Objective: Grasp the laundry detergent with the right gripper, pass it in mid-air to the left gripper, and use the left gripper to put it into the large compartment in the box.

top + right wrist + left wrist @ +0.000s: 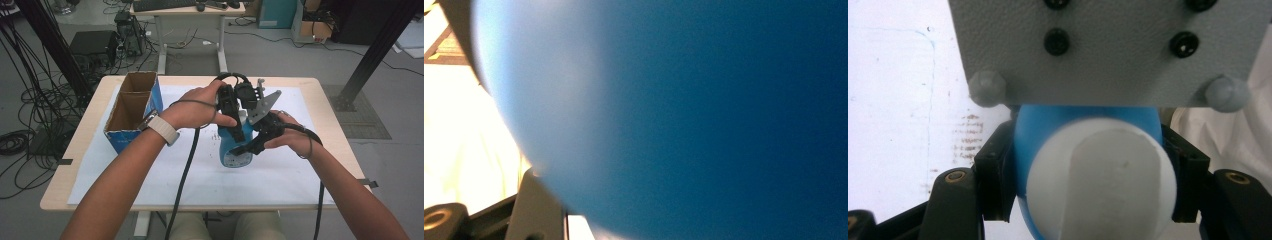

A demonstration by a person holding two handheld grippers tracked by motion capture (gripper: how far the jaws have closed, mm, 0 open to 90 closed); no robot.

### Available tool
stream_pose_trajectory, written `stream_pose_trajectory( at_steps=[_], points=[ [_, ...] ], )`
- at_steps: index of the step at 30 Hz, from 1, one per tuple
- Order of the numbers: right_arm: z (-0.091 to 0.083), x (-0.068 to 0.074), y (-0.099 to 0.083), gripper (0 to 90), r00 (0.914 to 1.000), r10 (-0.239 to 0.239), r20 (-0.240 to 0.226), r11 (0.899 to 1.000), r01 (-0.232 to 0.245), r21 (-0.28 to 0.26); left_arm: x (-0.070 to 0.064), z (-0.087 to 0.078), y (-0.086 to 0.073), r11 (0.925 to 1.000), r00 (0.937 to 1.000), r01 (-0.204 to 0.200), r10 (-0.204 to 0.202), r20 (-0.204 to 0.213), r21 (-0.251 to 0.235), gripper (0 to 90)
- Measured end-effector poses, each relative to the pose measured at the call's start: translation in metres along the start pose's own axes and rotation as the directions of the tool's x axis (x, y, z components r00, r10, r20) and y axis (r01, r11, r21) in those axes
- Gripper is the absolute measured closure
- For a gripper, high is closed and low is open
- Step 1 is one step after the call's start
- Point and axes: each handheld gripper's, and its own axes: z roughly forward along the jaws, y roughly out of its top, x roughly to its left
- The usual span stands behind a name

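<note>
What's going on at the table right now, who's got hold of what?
A person is working a blue plastic bottle with a white cap between two hand-held grippers at the middle of the paper-covered table. The left gripper is clamped on the bottle just below the cap. The right gripper is pressed against the bottle's blue body lower down; its grip cannot be confirmed. An open brown-and-blue cardboard box stands apart at the table's left.

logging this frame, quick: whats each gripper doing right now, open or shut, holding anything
Left gripper: shut on the blue bottle, jaws pressed against both sides near its white cap.
Right gripper: against the bottle's lower body; open or shut cannot be told.
</note>
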Motion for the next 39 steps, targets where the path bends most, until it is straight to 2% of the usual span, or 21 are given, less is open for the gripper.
stream_pose_trajectory(
  at_steps=[6,27,32,34,35,36,37,39],
  points=[
    [0.0,0.001,0.0,43.3,0.9999,0.011,-0.002,1.0,-0.011,0.002,-0.001,-0.001,0.0,1.0,1.0,0.007,-0.007,0.002,-0.003,37.4],
    [-0.001,0.0,0.001,43.0,0.9999,-0.009,-0.008,0.999,0.009,-0.032,-0.002,-0.005,0.002,0.9999,0.9999,0.01,-0.01,-0.006,0.005,37.5],
    [0.0,0.001,0.0,42.6,0.9999,-0.004,-0.009,0.998,0.004,-0.057,-0.002,-0.006,0.004,0.9998,0.9999,0.014,-0.014,-0.003,0.011,37.6],
    [-0.002,0.005,-0.002,38.6,0.9986,0.052,-0.013,0.997,-0.052,-0.064,-0.002,-0.005,0.004,0.9994,0.9997,0.023,-0.023,-0.006,0.024,37.6],
    [-0.002,0.006,-0.003,35.2,0.998,0.061,-0.015,0.994,-0.062,-0.085,-0.002,-0.004,0.004,0.9989,0.9996,0.028,-0.028,-0.01,0.038,37.6],
    [-0.004,0.009,-0.006,28.9,0.9935,0.112,-0.022,0.989,-0.113,-0.099,-0.002,-0.004,0.003,0.9986,0.9995,0.03,-0.03,-0.012,0.044,37.6],
    [-0.005,0.009,-0.009,24.7,0.9927,0.12,-0.018,0.987,-0.121,-0.104,-0.003,-0.003,0.003,0.9984,0.9989,0.045,-0.044,-0.015,0.035,37.6],
    [-0.01,0.011,-0.016,18.9,0.9845,0.175,-0.013,0.978,-0.175,-0.112,-0.002,-0.003,0.0,0.9977,0.9989,0.045,-0.044,-0.019,0.051,37.6]
  ],
)
